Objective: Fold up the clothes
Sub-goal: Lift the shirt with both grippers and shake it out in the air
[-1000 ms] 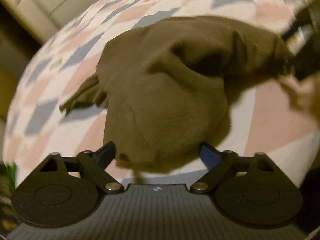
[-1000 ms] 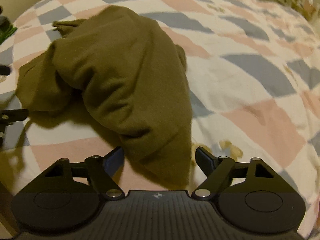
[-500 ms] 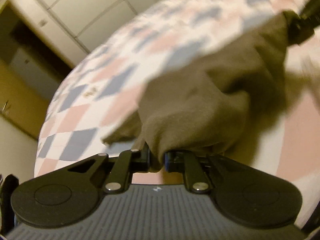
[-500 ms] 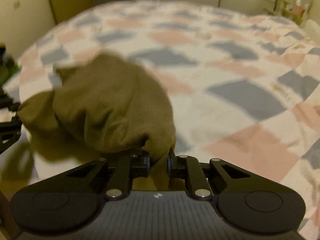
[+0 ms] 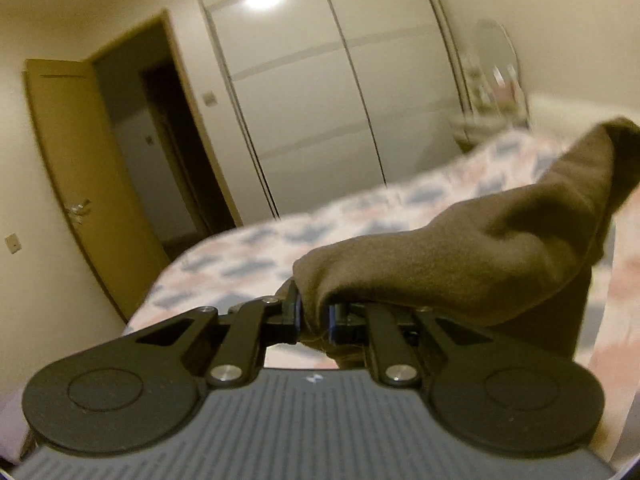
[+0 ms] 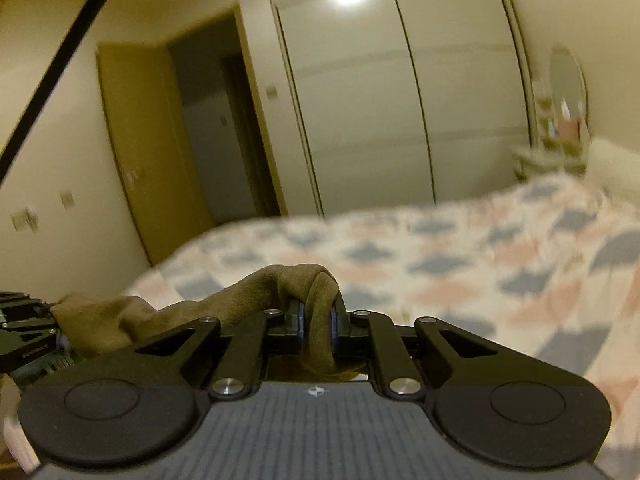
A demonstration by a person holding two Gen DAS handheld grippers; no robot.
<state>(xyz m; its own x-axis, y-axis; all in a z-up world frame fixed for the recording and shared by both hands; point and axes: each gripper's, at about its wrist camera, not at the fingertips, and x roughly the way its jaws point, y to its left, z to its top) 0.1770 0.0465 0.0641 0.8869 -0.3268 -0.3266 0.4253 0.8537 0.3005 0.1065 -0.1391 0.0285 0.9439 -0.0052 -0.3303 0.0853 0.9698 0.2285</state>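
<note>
Olive garment (image 5: 460, 256) pinched by both grippers and held up above the bed (image 6: 460, 264).

Left gripper (image 5: 314, 316) and right gripper (image 6: 318, 322) are each clamped on a separate bunch of the cloth, which spans between them, likely so it hangs free and can be spread for folding. Both views tilt up toward the wardrobe (image 5: 340, 92) and open door (image 5: 84, 184). No basket or other container shows.
</note>
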